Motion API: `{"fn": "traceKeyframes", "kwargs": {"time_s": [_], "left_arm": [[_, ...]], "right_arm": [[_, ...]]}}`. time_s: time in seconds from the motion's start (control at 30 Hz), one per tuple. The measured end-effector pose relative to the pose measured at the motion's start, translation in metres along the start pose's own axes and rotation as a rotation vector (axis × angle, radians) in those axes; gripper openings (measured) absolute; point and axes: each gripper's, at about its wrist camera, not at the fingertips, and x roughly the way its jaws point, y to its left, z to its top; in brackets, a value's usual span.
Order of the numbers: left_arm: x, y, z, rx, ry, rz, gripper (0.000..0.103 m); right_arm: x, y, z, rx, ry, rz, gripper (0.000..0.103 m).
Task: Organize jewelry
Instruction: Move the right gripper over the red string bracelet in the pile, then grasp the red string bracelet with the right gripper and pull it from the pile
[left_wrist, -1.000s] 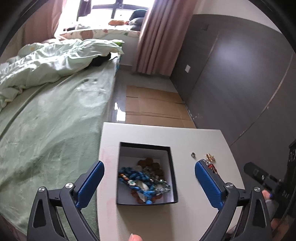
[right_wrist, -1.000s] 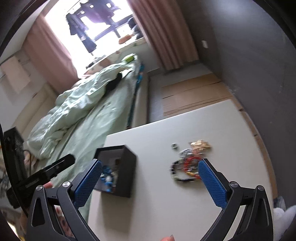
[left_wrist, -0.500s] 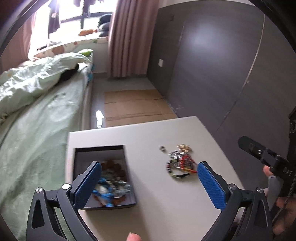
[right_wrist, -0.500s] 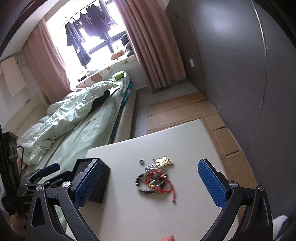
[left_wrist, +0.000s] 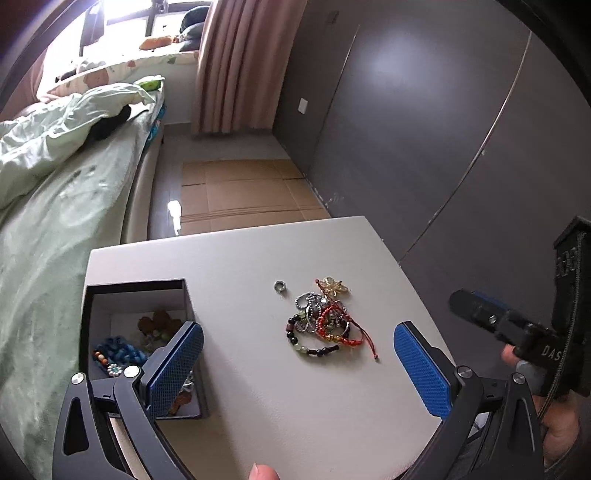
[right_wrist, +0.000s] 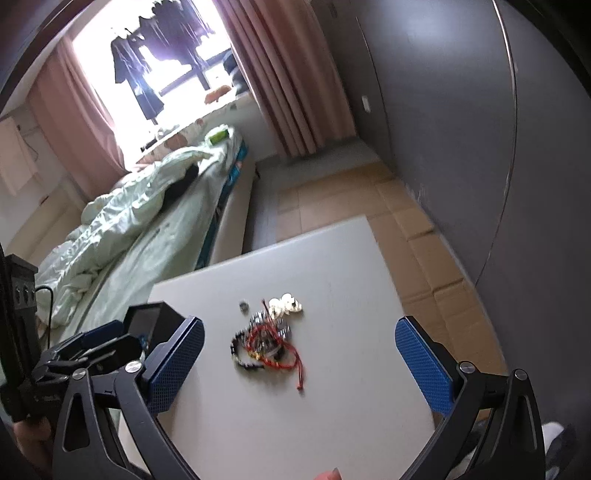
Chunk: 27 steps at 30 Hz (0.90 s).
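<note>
Grey-white worktop (left_wrist: 258, 387) beside my bed (left_wrist: 55, 229), black jewelry box (left_wrist: 86, 332) at its left and a loose heap of jewelry near the middle.

My left tool (left_wrist: 298, 363) hangs over the worktop with its blue pads spread wide, gripping nothing; the left pad overlaps the box's right wall in the view. My right tool (right_wrist: 299, 363) is likewise spread wide and empty above the heap. Inside the open box lie blue beads (left_wrist: 118, 350) and brown beads (left_wrist: 159, 323). Well right of the box sits the tangle of bracelets (left_wrist: 321, 325): a dark beaded bracelet (left_wrist: 314, 349), a red cord bracelet (left_wrist: 345, 332), silvery chain. Touching its far edge is a gold flower-shaped piece (left_wrist: 334, 286). A small silver ring (left_wrist: 280, 286) lies alone just beside the tangle.
</note>
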Motion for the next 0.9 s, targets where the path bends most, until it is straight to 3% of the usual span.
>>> {"fn": "traceKeyframes", "kwargs": {"time_s": [0.07,0.13,0.27,0.37,0.43,0.5,0.9], "left_arm": [[0.005,-0.002,-0.001,-0.004,0.004,-0.010,0.103],[0.010,0.000,-0.001,-0.015,0.028,-0.009,0.103],[0.024,0.008,-0.001,-0.068,0.100,-0.052,0.103],[0.027,0.013,-0.001,-0.079,0.102,-0.048,0.103],[0.027,0.014,-0.001,-0.067,0.097,-0.027,0.103],[0.028,0.019,0.000,-0.072,0.105,-0.013,0.103],[0.015,0.046,0.008,-0.118,0.055,-0.025,0.095]], "right_arm": [[0.008,-0.006,-0.003,0.025,0.039,0.029,0.093],[0.018,-0.011,-0.007,0.038,0.078,0.035,0.076],[0.038,-0.015,-0.015,0.057,0.143,0.076,0.070],[0.050,-0.012,-0.020,0.051,0.184,0.114,0.063],[0.062,-0.010,-0.024,0.051,0.220,0.133,0.044],[0.075,-0.009,-0.027,0.061,0.257,0.143,0.033],[0.096,0.032,-0.027,-0.093,0.276,0.172,0.032]]}}
